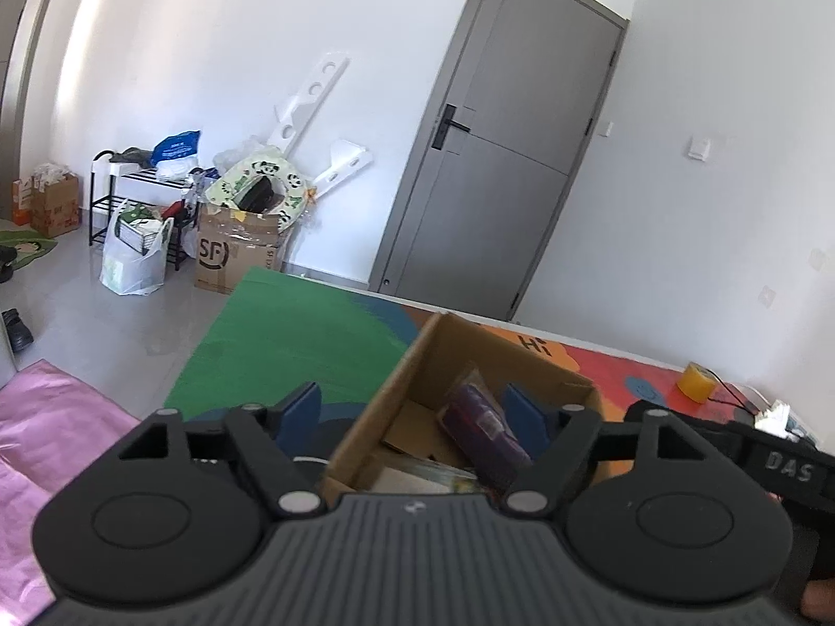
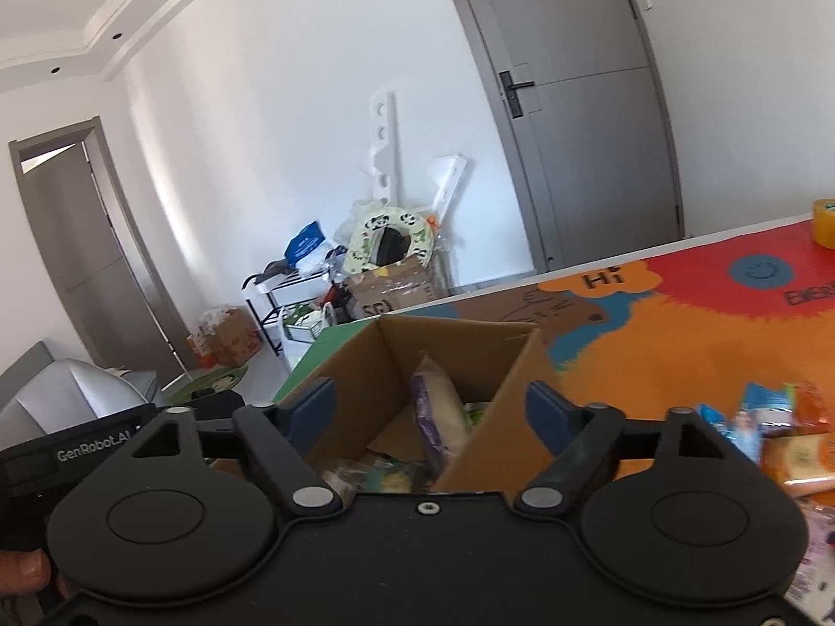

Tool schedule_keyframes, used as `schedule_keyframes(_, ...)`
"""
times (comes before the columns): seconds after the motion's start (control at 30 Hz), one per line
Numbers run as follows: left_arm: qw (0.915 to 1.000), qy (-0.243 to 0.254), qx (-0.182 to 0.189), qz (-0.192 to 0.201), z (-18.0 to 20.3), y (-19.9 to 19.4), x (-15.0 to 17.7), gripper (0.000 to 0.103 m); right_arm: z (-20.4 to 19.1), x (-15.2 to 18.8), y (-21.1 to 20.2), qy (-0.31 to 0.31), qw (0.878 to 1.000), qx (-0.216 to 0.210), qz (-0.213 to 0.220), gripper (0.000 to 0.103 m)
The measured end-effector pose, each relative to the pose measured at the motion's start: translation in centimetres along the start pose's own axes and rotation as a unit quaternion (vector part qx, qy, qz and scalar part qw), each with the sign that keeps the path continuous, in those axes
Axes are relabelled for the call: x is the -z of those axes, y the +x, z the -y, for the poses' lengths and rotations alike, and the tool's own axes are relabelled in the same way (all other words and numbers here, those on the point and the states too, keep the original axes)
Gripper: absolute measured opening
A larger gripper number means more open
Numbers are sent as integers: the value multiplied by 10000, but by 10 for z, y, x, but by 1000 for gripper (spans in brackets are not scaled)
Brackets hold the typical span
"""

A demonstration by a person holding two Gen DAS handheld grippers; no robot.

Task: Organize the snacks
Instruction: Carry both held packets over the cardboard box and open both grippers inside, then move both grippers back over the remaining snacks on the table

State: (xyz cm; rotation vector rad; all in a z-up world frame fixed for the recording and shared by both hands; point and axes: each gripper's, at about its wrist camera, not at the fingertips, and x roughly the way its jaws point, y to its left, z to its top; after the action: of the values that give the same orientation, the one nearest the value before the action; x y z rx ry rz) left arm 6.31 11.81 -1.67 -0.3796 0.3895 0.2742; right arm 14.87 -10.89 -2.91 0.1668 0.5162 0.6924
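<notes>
Both tongs stand wide with nothing gripped. Between the blue pads of the left tongs (image 1: 415, 409) sits the near corner of the open cardboard box (image 1: 522, 360), and a dark purple snack packet (image 1: 482, 428) leans inside it just ahead of the right-hand pad, not pinched. The right tongs (image 2: 430, 407) straddle the box's near right wall, with a purple-and-white snack bag (image 2: 438, 412) standing upright inside, just beyond the pads and free of them.

By the look of it a packet has gone into the box, and the step in hand is to pull clear and fetch another. To do it well, lift each pair of tongs straight up over the rim before swinging away, so a pad does not snag the cardboard wall or drag a bag out.

To the right of the right tongs, loose snack packets (image 2: 783, 433) lie on the bench (image 2: 678, 339); take those one at a time. Farther right stands a yellow tape roll (image 2: 824, 221), not part of the job.
</notes>
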Motion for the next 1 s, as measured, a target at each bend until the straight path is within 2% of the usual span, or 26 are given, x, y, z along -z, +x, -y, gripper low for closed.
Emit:
schedule_keyframes(0.17,9998,122,109,-139,19,3,6,79,13,1,-20,46,9998,149,159,103)
schedule_keyframes(0.37,9992,333,186,-148,41,-2,12,88,36,2,-44,270,9989,297,261,103)
schedule_keyframes(1.0,9955,721,538,-292,102,-13,35,93,89,16,-102,631,9931,866,486,103)
